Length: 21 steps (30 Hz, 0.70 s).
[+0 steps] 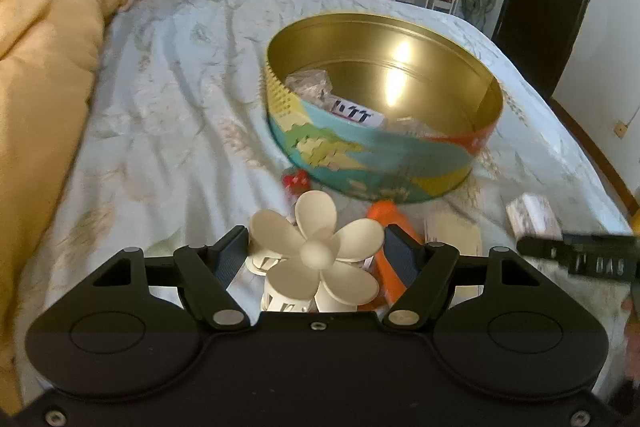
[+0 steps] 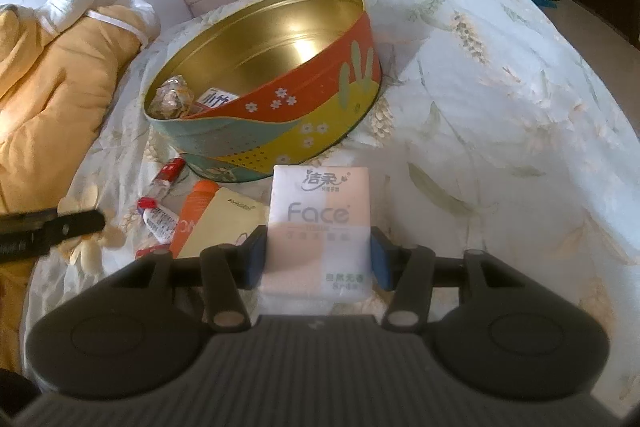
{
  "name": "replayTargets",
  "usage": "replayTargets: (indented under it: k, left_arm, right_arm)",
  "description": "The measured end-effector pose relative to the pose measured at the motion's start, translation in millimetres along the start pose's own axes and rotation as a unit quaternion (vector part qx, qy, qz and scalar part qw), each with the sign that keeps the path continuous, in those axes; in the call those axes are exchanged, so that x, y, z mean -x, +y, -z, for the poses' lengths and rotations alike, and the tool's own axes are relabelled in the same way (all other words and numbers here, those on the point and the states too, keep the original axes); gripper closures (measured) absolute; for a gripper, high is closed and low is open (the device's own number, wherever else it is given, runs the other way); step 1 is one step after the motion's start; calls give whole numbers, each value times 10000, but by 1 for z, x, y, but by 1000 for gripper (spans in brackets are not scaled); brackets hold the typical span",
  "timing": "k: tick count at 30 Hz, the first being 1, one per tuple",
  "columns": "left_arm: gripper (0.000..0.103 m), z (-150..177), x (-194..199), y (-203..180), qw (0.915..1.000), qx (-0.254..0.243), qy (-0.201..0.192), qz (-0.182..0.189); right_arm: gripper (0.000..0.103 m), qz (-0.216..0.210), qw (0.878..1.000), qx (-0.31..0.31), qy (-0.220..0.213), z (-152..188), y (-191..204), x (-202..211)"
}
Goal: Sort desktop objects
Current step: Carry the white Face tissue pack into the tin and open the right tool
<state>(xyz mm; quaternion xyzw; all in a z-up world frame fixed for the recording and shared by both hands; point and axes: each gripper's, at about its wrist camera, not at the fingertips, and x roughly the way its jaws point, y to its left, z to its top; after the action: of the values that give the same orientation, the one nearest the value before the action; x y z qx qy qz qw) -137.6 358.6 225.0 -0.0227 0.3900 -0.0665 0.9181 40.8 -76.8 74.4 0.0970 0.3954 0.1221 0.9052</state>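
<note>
L gripper (image 1: 314, 251) clamps cream flower clip (image 1: 316, 253). R gripper (image 2: 318, 257) pinches tissue pack (image 2: 318, 223) w/ both pads. Round tin (image 1: 384, 115) sits open on bedsheet (image 1: 160, 115), just beyond.

Tin (image 2: 280, 131) on bed (image 2: 500, 107); packets (image 2: 172, 99) inside tin; tubes (image 2: 160, 215) before tin; quilt (image 2: 52, 87) left of tin.
</note>
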Motion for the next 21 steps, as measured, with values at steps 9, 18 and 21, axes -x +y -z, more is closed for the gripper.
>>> replayTargets:
  k: [9,18,21]
  left_arm:
    - [32,48,35,3,9997,15,-213,-98]
    - [31,73,53,10,9984,186,-512,-124]
    - [32,80,53,15,9982,238,-541,-127]
  right_arm:
    - [47,79,9991,425,36,11,20,10]
    - [47,243,9973,684,130,23,38,19]
    - [47,261,9977,594,179,28,39,20]
